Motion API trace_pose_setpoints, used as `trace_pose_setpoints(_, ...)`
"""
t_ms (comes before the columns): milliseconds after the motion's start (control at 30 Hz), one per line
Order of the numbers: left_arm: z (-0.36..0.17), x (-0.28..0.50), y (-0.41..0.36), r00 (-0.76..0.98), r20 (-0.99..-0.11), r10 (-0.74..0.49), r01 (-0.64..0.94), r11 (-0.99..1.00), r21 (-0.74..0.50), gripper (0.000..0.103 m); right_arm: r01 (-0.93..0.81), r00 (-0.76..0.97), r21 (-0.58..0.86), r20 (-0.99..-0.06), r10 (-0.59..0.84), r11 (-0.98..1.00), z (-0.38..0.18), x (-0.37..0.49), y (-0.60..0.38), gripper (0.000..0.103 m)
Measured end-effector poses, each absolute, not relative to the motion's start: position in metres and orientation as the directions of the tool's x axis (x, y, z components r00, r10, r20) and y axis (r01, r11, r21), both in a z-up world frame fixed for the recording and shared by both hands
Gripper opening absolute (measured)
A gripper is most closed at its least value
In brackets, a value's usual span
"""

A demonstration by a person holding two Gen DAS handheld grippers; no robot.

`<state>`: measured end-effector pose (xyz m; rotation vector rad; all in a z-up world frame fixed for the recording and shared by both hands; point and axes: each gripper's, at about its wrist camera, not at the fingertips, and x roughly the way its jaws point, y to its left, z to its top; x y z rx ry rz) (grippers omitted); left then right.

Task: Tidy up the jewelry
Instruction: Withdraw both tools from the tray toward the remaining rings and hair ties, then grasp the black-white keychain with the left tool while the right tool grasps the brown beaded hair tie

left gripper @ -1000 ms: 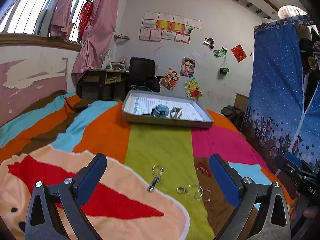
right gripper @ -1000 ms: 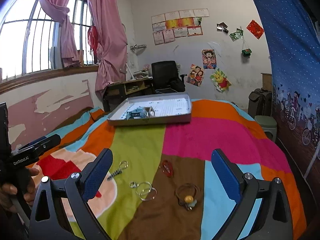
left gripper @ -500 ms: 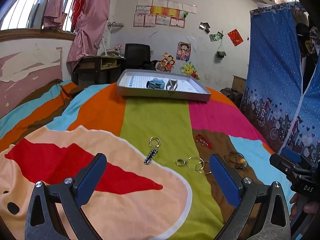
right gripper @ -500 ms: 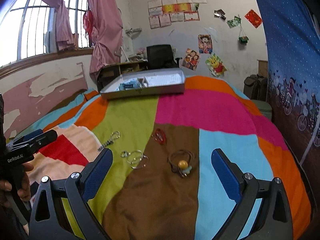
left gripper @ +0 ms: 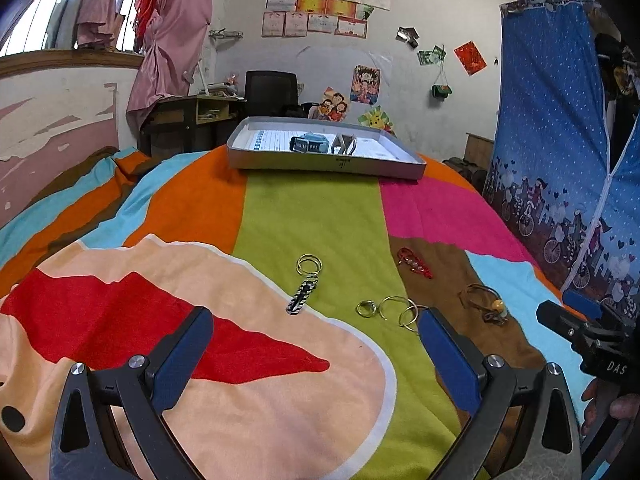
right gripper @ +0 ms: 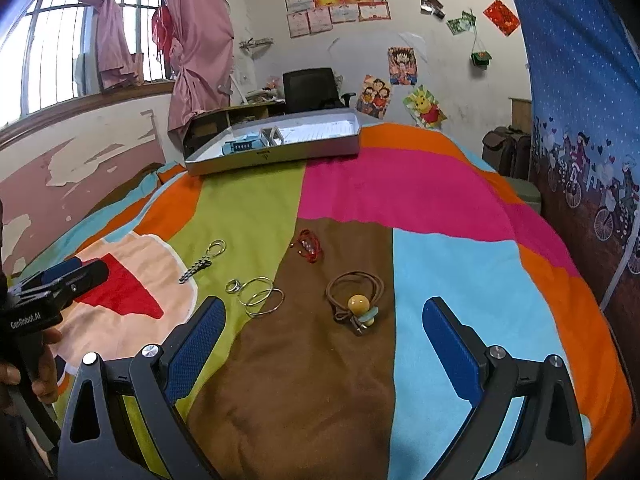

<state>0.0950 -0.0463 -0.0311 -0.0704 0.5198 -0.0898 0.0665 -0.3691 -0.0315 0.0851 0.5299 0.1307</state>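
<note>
Surface: bedspread (right gripper: pixel 400 200) in orange, green, pink, brown and blue blocks, with jewelry loose on it; posters on the far wall.
Hidden: tray (left gripper: pixel 324 164) contents are small and hard to make out, a bluish piece and a metal one; a bangle edge sits behind the left gripper's right finger in the left view.
Keychain (right gripper: pixel 200 262): gold ring with a black-and-white braided strap, on the green strip's left edge.
Ring (right gripper: pixel 233 286): small, silver, touching the bangles on their left.
Bangles (right gripper: pixel 262 300): thin overlapping gold hoops on the green-brown border.
Red piece (right gripper: pixel 310 246): small beaded item at the top of the brown patch; its form is unclear.
Cord (right gripper: pixel 356 296): brown loops with a yellow bead, on brown, nearest the right gripper.
Writing: "GenRobot.AI" on the left gripper's body in the right view; "DAS" on the right gripper's body in the left view.
Left gripper (left gripper: pixel 316 348): fingers spread wide, empty, above the bedspread near the keychain.
Right gripper (right gripper: pixel 324 336): fingers spread wide, empty, facing the cord.
</note>
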Motion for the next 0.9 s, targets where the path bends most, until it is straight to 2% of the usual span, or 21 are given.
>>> trace_pose_setpoints(400, -0.046, 0.135, -0.045, 0.844, -0.526, -0.111, 0.079, 0.994, -0.082, 0.103, -0.059, 0.811, 0.129, -0.572, 0.123, 0.99, -0.05, 0.118, -0.363, 0.097)
trace_pose_setpoints(667, -0.059, 0.176, -0.05, 0.791, -0.587, -0.172, 0.145, 0.985, -0.094, 0.103, 0.003, 0.746, 0.162, -0.657, 0.106, 0.987, -0.074, 0.155, -0.357, 0.097)
trace_pose_setpoints(833, -0.07, 0.199, -0.048, 0.758, -0.621, -0.2, 0.164, 0.98, -0.115, 0.103, 0.035, 0.735, 0.193, -0.669, 0.105, 0.981, -0.086, 0.164, -0.356, 0.096)
trace_pose_setpoints(900, -0.075, 0.207, -0.047, 0.742, -0.639, -0.201, 0.158, 0.98, -0.125, 0.103, 0.043, 0.73, 0.205, -0.674, 0.109, 0.978, -0.09, 0.168, -0.354, 0.088)
